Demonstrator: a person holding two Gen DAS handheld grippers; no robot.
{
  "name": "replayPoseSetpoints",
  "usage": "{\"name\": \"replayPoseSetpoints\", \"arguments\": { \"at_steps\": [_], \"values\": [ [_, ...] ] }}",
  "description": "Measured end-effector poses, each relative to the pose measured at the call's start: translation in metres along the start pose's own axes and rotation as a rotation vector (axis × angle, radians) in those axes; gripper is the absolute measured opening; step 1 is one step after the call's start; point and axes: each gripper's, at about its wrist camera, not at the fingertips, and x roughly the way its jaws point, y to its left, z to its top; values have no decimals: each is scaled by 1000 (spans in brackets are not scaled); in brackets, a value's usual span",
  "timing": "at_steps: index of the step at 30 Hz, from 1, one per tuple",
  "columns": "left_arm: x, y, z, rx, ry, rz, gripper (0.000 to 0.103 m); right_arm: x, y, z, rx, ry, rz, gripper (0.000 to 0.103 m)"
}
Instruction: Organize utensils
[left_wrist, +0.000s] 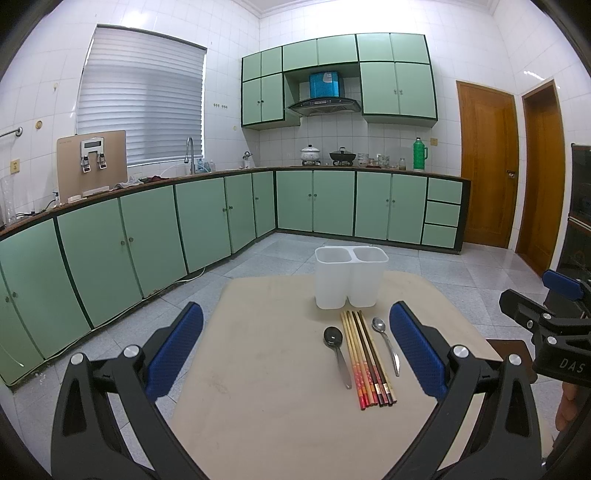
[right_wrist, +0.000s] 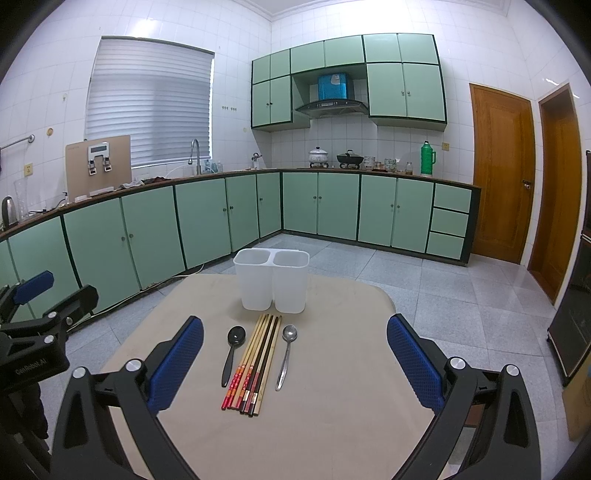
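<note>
Both tools sit closest to the lens, the left tool (left_wrist: 295, 354) and the right tool (right_wrist: 295, 358) each spread wide and holding nothing above the desk (right_wrist: 332, 424). Nothing looks sorted yet. Lying flat on the desk just in front of the white two-part holder (right_wrist: 271, 284) are a dark spoon (right_wrist: 232, 350), a row of chopsticks (right_wrist: 255, 362) and a metal spoon (right_wrist: 286, 354). Both of the holder's compartments appear empty, so every utensil is probably left to move.
</note>
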Motion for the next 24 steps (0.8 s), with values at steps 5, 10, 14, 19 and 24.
{"name": "replayPoseSetpoints", "arguments": {
  "at_steps": [5, 10, 14, 19, 24],
  "values": [
    [0, 0, 0, 1, -1, 1, 98, 0, 0, 0, 0, 1, -1, 97],
    [0, 1, 2, 2, -2, 6, 98, 1, 0, 0, 0, 0, -1, 97],
    [1, 1, 1, 2, -3, 6, 98, 0, 0, 0, -1, 0, -2, 97],
    [1, 1, 1, 2, -2, 6, 98, 1, 1, 0, 0, 1, -1, 97],
    [1, 2, 1, 2, -2, 6, 98, 2, 0, 0, -1, 2, -1, 97]
  ]
}}
